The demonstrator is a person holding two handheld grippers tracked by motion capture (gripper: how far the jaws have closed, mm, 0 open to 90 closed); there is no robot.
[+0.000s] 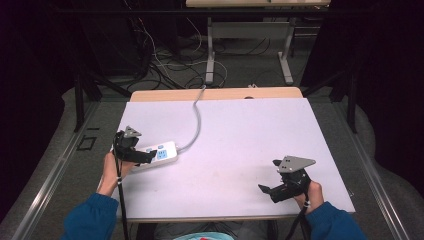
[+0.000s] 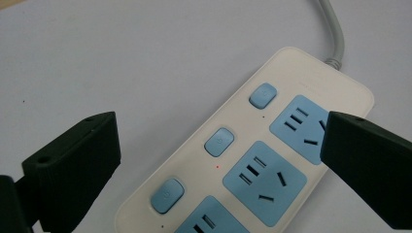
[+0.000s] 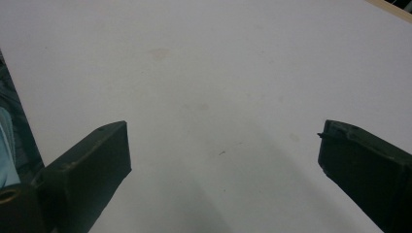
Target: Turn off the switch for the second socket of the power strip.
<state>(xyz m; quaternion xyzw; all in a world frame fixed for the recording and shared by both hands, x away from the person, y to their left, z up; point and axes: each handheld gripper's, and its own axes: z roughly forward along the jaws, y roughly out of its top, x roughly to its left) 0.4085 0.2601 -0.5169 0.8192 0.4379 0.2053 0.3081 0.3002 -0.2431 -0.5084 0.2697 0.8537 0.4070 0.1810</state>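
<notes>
Both grippers spread wide, gripping nothing. Left gripper [image 2: 218,160] hovers over power strip [image 2: 252,155] at table's [image 1: 240,135] left; right gripper [image 3: 223,165] idles near right. Nothing plugged in, one switch light on; goal unclear.

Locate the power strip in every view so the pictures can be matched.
High view: the power strip lies at the table's left edge, under the left gripper.
Left gripper view: centre to lower right, between the open jaws.
Right gripper view: not in it.
Shared landmark: its grey cable.
</notes>
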